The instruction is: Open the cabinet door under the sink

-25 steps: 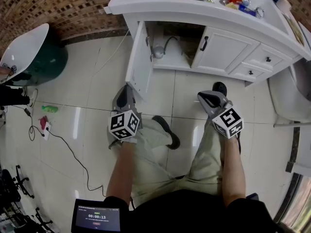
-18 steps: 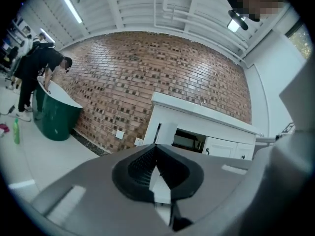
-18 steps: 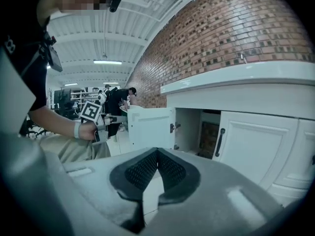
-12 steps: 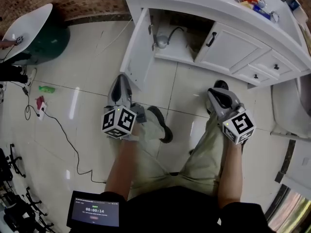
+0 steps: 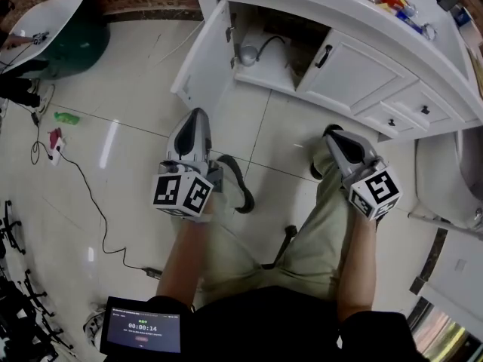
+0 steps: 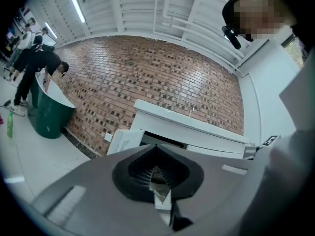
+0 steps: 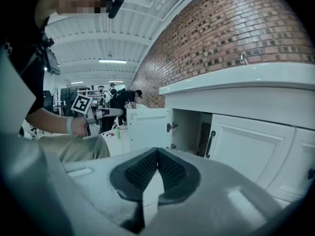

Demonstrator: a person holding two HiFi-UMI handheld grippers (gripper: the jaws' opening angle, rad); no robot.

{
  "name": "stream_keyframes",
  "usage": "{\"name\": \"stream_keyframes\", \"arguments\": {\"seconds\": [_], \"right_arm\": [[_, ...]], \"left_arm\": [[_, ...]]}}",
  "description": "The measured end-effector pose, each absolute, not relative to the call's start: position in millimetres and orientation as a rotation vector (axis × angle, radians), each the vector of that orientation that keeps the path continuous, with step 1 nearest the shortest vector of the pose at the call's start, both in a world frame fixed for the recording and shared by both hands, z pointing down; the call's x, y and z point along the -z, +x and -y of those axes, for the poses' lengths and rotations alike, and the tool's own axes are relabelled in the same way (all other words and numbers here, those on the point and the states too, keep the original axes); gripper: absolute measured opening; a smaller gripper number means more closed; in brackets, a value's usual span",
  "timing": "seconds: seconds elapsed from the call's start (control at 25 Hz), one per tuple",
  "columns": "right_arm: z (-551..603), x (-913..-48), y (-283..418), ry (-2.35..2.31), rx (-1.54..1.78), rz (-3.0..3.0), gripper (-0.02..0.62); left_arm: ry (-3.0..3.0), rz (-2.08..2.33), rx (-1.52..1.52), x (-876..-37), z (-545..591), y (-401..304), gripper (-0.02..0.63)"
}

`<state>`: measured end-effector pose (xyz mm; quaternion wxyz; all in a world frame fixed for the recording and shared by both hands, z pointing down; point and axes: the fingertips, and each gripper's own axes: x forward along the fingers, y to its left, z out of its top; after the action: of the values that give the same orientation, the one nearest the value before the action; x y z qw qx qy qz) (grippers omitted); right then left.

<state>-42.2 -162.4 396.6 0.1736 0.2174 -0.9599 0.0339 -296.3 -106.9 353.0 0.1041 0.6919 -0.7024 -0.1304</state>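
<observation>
The white sink cabinet's left door (image 5: 202, 55) stands swung open toward me, showing a pipe and a metal part (image 5: 247, 53) inside. It also shows in the left gripper view as door (image 6: 123, 141) and in the right gripper view as door (image 7: 147, 129). The right-hand door (image 5: 355, 70) with its black handle (image 5: 324, 56) is closed. My left gripper (image 5: 198, 115) hovers over the floor a little short of the open door, shut and holding nothing. My right gripper (image 5: 330, 136) is also shut and empty, facing the closed door (image 7: 246, 146).
A green bin with a white lid (image 5: 68, 40) stands at the far left. A cable (image 5: 98, 210) and a green bottle (image 5: 66, 117) lie on the tiled floor. Drawers (image 5: 411, 111) sit right of the doors, small items (image 5: 392, 2) on the countertop. A white fixture (image 5: 445, 179) is at right.
Both grippers have drawn back from the cabinet and risen. The left one has left the open door's edge. The door stays open.
</observation>
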Motion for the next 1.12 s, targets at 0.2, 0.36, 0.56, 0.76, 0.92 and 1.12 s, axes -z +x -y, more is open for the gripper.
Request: {"name": "stream_keyframes", "arguments": {"seconds": [0.2,0.36,0.56,0.76,0.92,1.12], "right_arm": [[134,-397,-39,0.531,-0.091,2.764,-0.008],[100,-408,-34,0.476,-0.062,2.738,-0.008],[61,-420,-19,0.449,-0.082,2.737,-0.008],[23,-442,-5,0.431,-0.108,2.691,-0.008],[-8,-458,5,0.432,-0.166,2.694,-0.008],[-46,-461,16,0.442,-0.254,2.786,-0.008]], "left_arm": [[2.099,2.061,0.284,-343,74,-261,0.009],[2.139,2.057,0.199,-339,37,-234,0.009],[2.142,2.061,0.117,-342,-13,-214,0.009],[2.136,2.03,0.085,-347,-59,-197,0.009],[2.147,1.994,0.066,-353,-88,-186,0.009],[2.178,1.954,0.005,-366,-121,-164,0.009]]}}
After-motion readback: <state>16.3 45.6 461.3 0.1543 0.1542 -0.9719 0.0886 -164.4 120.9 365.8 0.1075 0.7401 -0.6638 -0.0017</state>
